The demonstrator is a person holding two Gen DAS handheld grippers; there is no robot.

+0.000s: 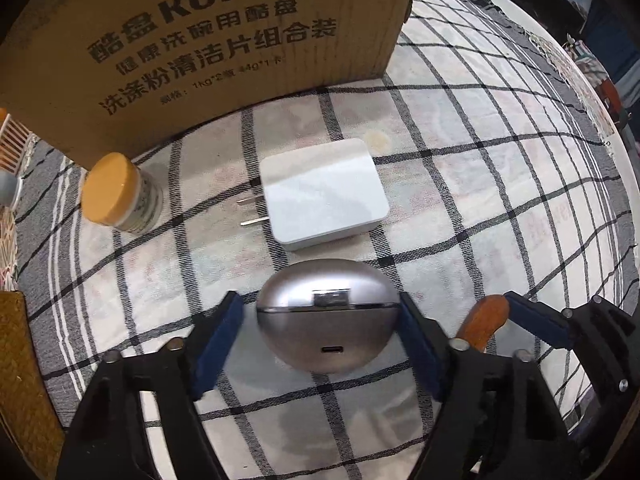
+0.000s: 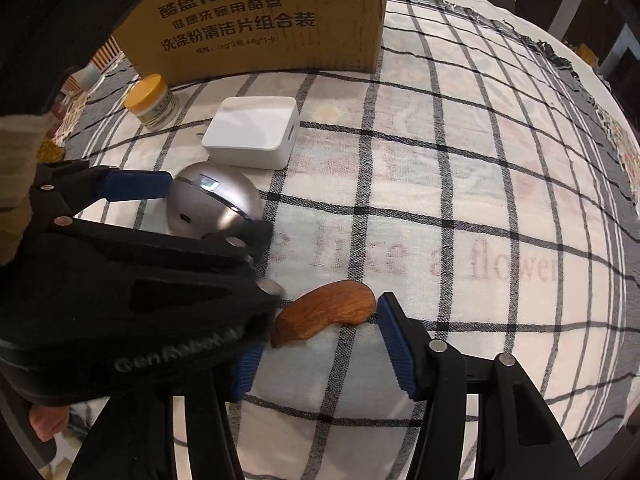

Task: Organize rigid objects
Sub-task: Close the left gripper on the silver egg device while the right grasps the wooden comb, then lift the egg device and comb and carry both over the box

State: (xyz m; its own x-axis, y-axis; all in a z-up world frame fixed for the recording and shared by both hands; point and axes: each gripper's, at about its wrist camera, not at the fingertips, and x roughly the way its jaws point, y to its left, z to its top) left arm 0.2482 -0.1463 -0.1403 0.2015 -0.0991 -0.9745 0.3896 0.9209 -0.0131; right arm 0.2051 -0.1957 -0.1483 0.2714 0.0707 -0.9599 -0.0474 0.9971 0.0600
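Note:
A silver earbud case lies on the checked tablecloth between the pads of my left gripper; the jaws are open around it, with a small gap on each side. It also shows in the right wrist view. A brown wooden piece lies between the open jaws of my right gripper, not gripped; it also shows in the left wrist view. A white charger with two prongs lies just beyond the case. A small jar with a yellow lid stands to the left.
A large KUPOH cardboard box stands at the back of the table. A woven basket edge sits at the left. The checked tablecloth stretches to the right, up to the round table edge.

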